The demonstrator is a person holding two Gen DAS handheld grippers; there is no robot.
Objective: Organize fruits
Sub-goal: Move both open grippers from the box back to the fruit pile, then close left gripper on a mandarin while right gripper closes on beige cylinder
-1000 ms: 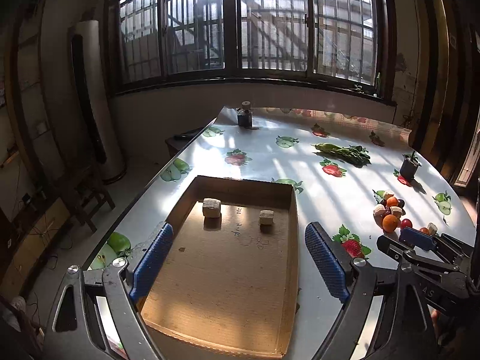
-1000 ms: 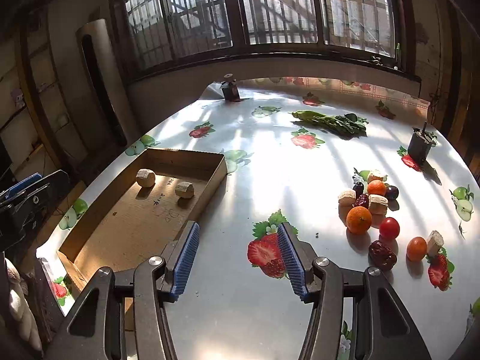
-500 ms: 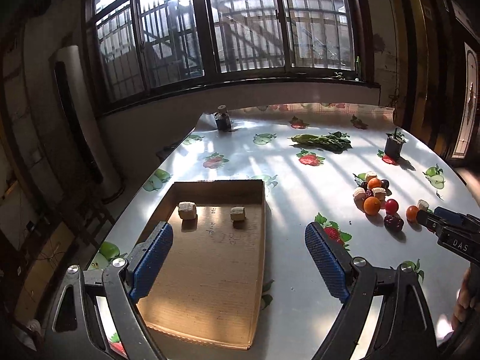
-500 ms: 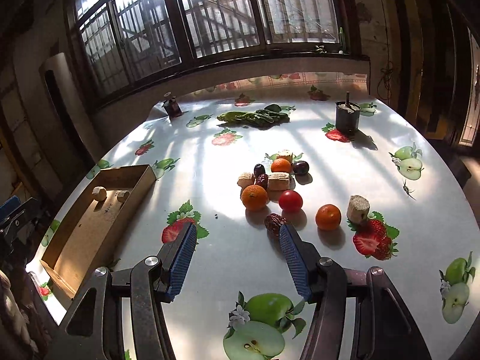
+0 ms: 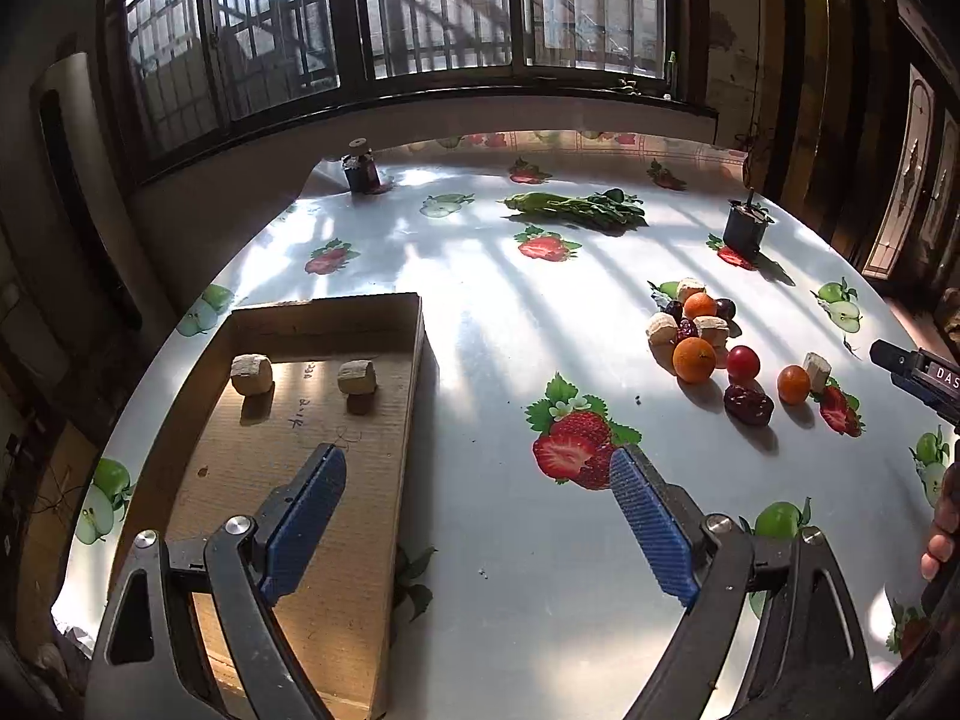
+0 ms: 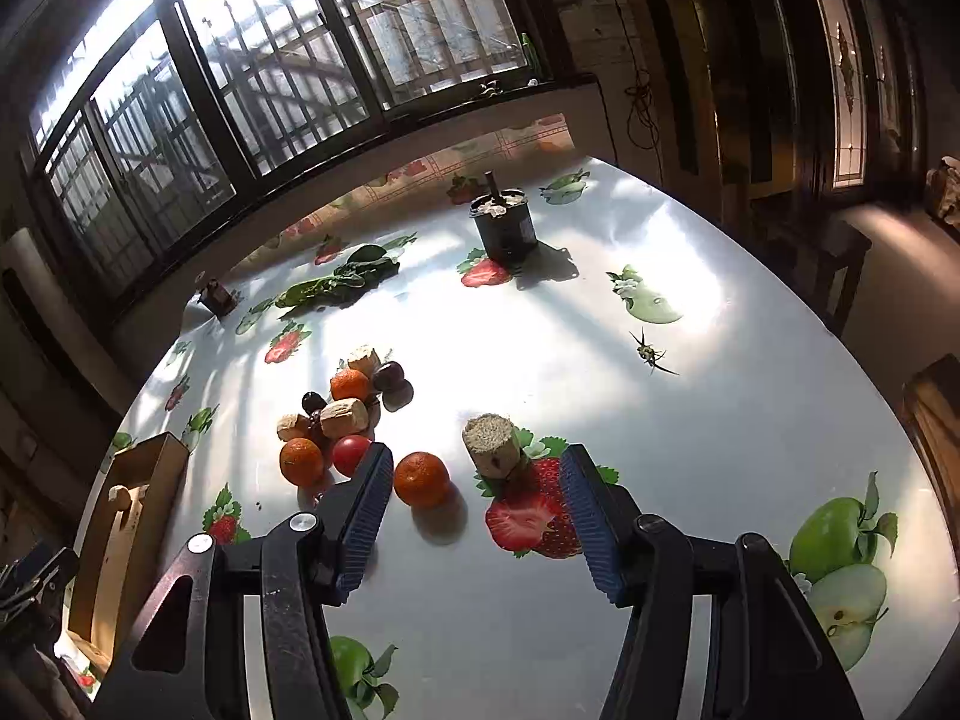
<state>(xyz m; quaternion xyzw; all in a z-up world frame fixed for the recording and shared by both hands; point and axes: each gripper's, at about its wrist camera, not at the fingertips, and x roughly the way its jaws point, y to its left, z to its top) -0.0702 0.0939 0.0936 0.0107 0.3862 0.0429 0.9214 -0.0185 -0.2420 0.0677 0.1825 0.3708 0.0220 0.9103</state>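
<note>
Above the fruit-print table (image 6: 690, 420), right gripper (image 6: 474, 498), parted and empty, frames tan cylinder (image 6: 492, 441) for transfer to cardboard tray (image 5: 312, 456); left gripper (image 5: 477, 492) hovers agape, empty.

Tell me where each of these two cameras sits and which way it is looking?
Left wrist view: rides on the left claw, looking down over the cardboard tray and fruit pile; its blue pads show, with fingertips at the right edge.
Right wrist view: rides on the right claw, aimed at a lone orange and cork-like block; its open pads show.
Both share the fruit-print table, tray, fruit pile, and leafy greens.
</note>
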